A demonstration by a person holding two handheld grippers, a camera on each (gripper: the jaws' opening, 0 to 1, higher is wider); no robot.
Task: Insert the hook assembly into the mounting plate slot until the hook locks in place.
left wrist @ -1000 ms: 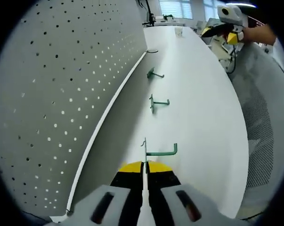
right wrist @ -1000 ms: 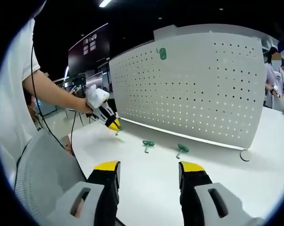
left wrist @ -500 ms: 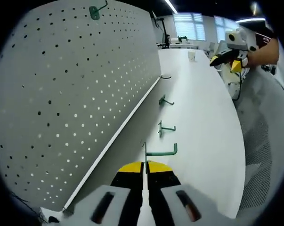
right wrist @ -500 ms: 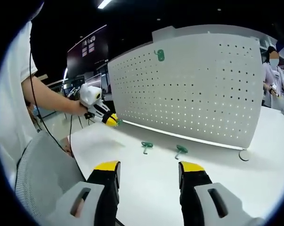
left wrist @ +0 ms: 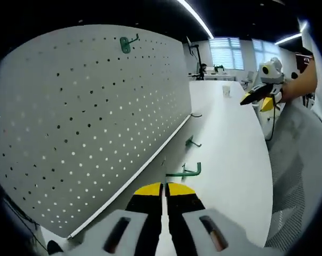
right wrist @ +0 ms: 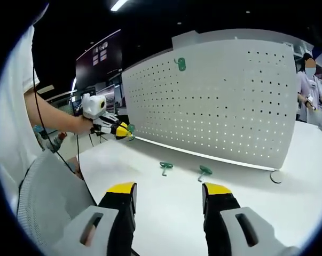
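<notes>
Pegboard (right wrist: 214, 101) upright, two spare hooks (right wrist: 165, 167) (right wrist: 204, 171) on table (right wrist: 246, 186)

The pegboard (right wrist: 214, 101) looks like matt grey-white sheet metal, evenly punched with small round holes. The table (right wrist: 171, 208) is smooth, white, with a faint sheen. The hooks (right wrist: 165, 167) seem green-coated wire, slightly glossy. The left gripper (left wrist: 164, 193) has matt black jaws with yellow plastic tips and pale grey plastic housings; the right gripper (right wrist: 169, 198) looks the same.
</notes>
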